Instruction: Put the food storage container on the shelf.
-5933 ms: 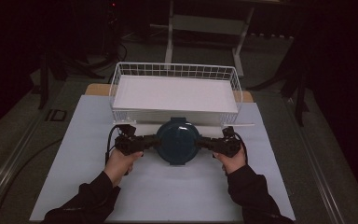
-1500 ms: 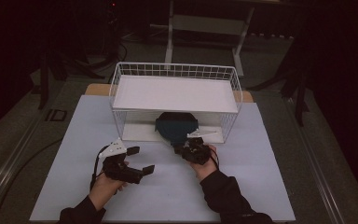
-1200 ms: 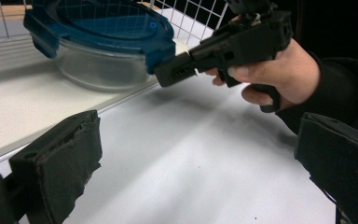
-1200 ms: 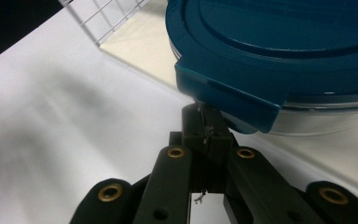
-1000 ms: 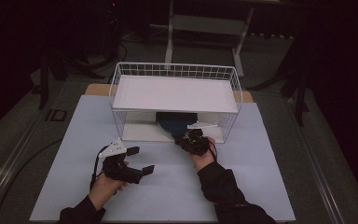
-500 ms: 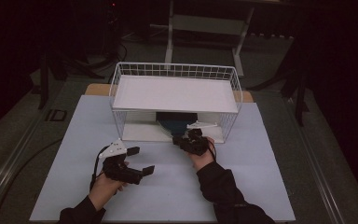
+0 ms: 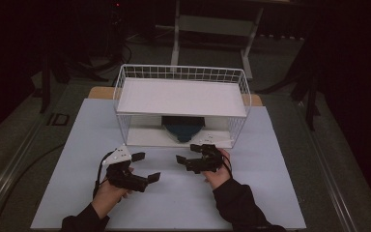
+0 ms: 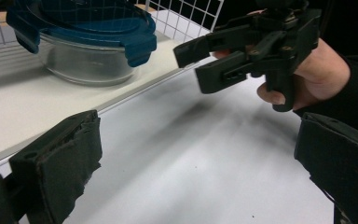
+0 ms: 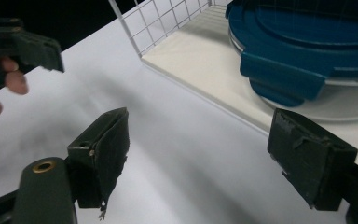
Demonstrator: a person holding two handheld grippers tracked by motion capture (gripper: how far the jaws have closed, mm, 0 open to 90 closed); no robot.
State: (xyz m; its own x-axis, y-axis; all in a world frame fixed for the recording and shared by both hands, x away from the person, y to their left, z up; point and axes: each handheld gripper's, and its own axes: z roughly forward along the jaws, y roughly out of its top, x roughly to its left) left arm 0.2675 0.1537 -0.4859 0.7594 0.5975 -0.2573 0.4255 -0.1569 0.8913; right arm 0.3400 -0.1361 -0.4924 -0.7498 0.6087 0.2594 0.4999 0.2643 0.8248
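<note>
A dark room surrounds a table [image 7: 280,159] covered with a pale, matte sheet, seen from above with the person's forearms entering at 6 o'clock. The right gripper [image 7: 189,163], held in the person's right hand [image 7: 218,173] just right of centre, has its jaws spread wide with nothing between them; they have just been opening, and in the right gripper view the two black pads frame bare table. Its tips point toward 9 o'clock, close in front of the rack's open front. The left gripper [image 7: 146,166], toward 8 o'clock from centre, is also spread wide and holds nothing, hovering low above the sheet. Beyond the grippers, at 12 o'clock, stands a white wire rack [image 7: 181,73] with a flat upper shelf. On its lower shelf, under that upper shelf, sits the container [image 7: 183,128]: a round, clear glass bowl topped by a dark teal-blue lid with snap flaps folded down at its sides. In the left gripper view the container [image 8: 86,39] rests flat and upright on the white board, set back from its front edge, and neither gripper touches it. The stowing looks essentially done: the container is placed on the lower shelf and let go. What seems left is only drawing the hands clear.
</note>
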